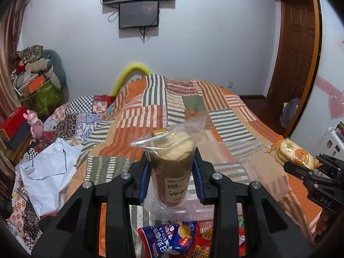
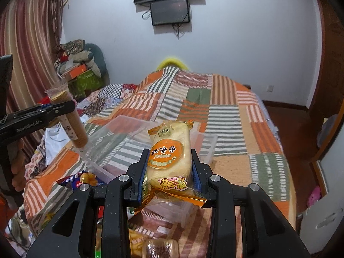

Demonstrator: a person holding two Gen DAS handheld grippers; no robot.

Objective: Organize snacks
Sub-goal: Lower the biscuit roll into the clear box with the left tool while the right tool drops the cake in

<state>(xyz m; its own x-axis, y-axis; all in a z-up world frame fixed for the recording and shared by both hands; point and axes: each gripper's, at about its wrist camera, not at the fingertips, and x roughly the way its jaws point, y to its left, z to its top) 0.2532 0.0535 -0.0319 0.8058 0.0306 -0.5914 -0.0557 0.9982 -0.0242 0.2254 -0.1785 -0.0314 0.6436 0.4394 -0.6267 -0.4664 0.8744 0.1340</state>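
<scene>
My left gripper [image 1: 171, 167] is shut on a clear bag of brown round biscuits [image 1: 171, 165] tied with a gold twist, held upright above a clear plastic bin [image 1: 253, 169]. It also shows at the left of the right wrist view [image 2: 72, 126], over the bin's left end. My right gripper [image 2: 169, 167] is shut on an orange-labelled pack of rice crackers [image 2: 169, 150], held above the bin [image 2: 120, 129]. That pack appears at the right of the left wrist view [image 1: 293, 153].
The bin lies on a bed with an orange, green and white patchwork quilt [image 2: 225, 116]. Loose snack packets, one blue [image 1: 172, 240], lie near the front edge. A white bag [image 1: 47, 167] and clutter sit left. A wooden door [image 1: 298, 43] stands at right.
</scene>
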